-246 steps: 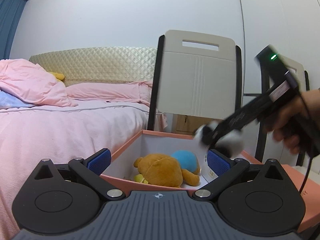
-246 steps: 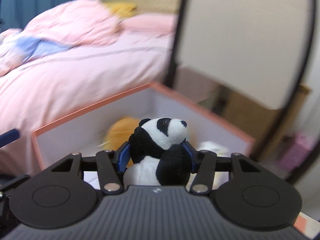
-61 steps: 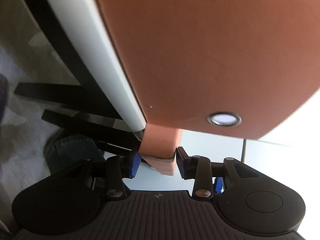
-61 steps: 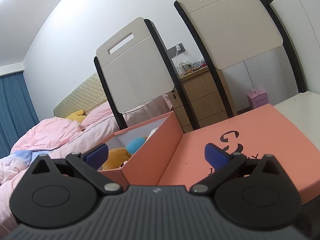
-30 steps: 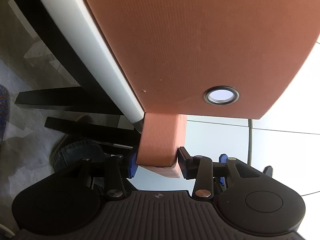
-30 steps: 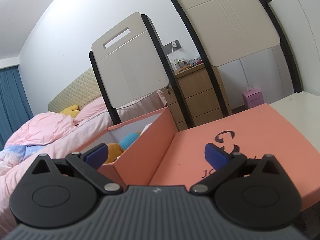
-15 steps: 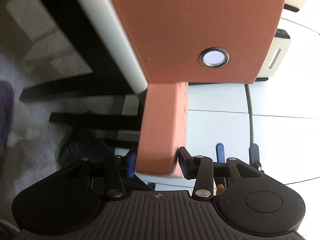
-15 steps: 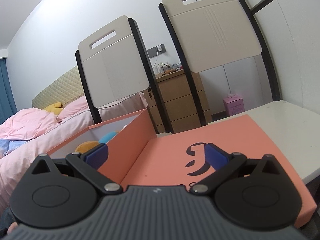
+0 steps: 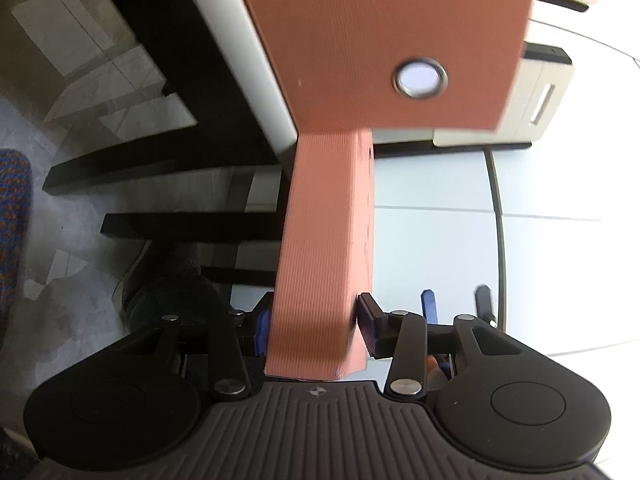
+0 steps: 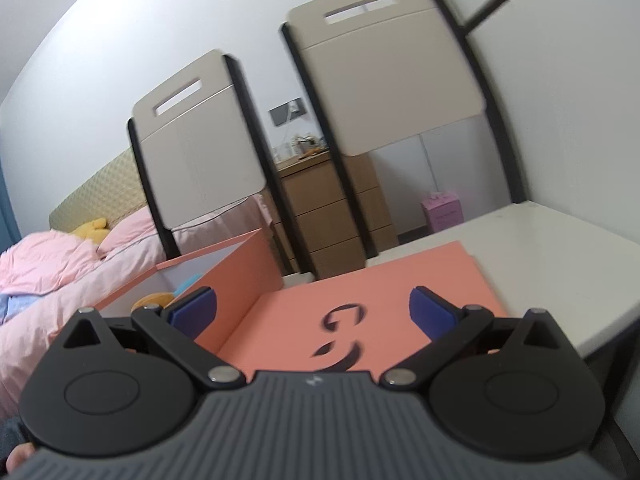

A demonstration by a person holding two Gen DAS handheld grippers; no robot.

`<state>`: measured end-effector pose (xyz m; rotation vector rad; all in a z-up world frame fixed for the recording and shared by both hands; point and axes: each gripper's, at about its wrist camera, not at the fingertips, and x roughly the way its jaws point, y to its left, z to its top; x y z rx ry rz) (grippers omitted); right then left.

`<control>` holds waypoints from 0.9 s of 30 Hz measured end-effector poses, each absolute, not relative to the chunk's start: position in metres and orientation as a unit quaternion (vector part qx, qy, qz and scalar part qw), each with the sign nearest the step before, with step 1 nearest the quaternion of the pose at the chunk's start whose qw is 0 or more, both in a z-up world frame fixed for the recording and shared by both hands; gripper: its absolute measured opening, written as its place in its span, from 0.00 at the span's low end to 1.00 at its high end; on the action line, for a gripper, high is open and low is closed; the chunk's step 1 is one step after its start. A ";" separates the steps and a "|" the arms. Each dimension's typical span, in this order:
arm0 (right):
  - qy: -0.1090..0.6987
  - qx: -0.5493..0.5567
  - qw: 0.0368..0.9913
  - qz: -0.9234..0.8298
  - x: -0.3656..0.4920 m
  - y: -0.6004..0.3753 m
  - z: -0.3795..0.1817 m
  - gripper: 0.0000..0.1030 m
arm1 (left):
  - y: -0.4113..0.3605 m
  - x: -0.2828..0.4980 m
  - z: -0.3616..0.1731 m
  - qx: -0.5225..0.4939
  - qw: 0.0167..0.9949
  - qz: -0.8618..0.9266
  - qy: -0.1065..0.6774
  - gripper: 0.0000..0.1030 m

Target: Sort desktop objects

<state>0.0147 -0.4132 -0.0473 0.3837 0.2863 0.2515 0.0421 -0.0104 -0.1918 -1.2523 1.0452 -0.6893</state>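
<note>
**Inspector:** Left claw (image 9: 316, 330), status?

**Assistant:** Pressed in on the edge of the salmon-pink lid (image 9: 326, 248); both pads bear on its opposite faces. The lid's narrow edge runs straight away from the camera toward the box (image 9: 384, 36), whose side wall carries a metal eyelet (image 9: 419, 78).

**Inspector:** Right claw (image 10: 312, 308)?

**Assistant:** Spread wide, nothing between its fingers. It hangs over the lid's (image 10: 384, 284) flat top, which bears a dark printed logo (image 10: 344, 334).

**Inspector:** Location of box and lid?

**Assistant:** Both sit on the white worktop (image 10: 560, 248). The box (image 10: 240, 268) stands open to the left of the lid. Inside, an orange-brown plush toy (image 10: 154, 301) and a blue plush (image 10: 188, 281) are partly visible.

**Inspector:** Surroundings?

**Assistant:** Two beige chairs (image 10: 384, 80) behind the worktop, a wooden dresser (image 10: 332, 216) between them, a bed (image 10: 60, 272) with pink bedding at left.
</note>
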 end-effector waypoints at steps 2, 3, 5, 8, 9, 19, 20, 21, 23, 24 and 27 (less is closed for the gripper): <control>0.144 0.193 0.965 0.106 0.010 -0.432 -0.049 1.00 | -0.009 0.033 -0.193 -0.546 0.632 -0.305 0.458 0.46; 0.149 0.196 0.965 0.094 0.009 -0.443 -0.050 1.00 | -0.008 0.028 -0.193 -0.545 0.631 -0.307 0.459 0.46; 0.173 0.214 0.959 0.075 0.009 -0.468 -0.057 1.00 | -0.006 0.019 -0.198 -0.542 0.629 -0.313 0.460 0.46; 0.229 0.254 0.938 0.061 0.014 -0.508 -0.076 1.00 | -0.002 0.008 -0.198 -0.539 0.631 -0.315 0.460 0.46; 0.253 0.272 0.927 0.057 0.016 -0.520 -0.085 1.00 | -0.003 0.008 -0.199 -0.538 0.633 -0.314 0.460 0.46; 0.358 0.405 0.820 0.188 0.024 -0.556 -0.146 0.78 | -0.026 0.009 -0.213 -0.513 0.656 -0.316 0.455 0.46; 0.355 0.406 0.819 0.196 0.022 -0.555 -0.146 0.69 | -0.029 0.008 -0.210 -0.507 0.659 -0.318 0.456 0.46; 0.350 0.407 0.819 0.203 0.019 -0.554 -0.144 0.64 | -0.030 0.005 -0.206 -0.504 0.663 -0.318 0.453 0.46; 0.340 0.402 0.825 0.205 0.014 -0.553 -0.138 0.61 | -0.031 0.001 -0.197 -0.503 0.668 -0.321 0.444 0.46; 0.333 0.404 0.826 0.207 0.010 -0.553 -0.135 0.61 | -0.030 -0.001 -0.191 -0.504 0.670 -0.322 0.440 0.46; 0.311 0.411 0.830 0.216 -0.001 -0.553 -0.122 0.60 | -0.028 -0.009 -0.173 -0.499 0.680 -0.338 0.416 0.46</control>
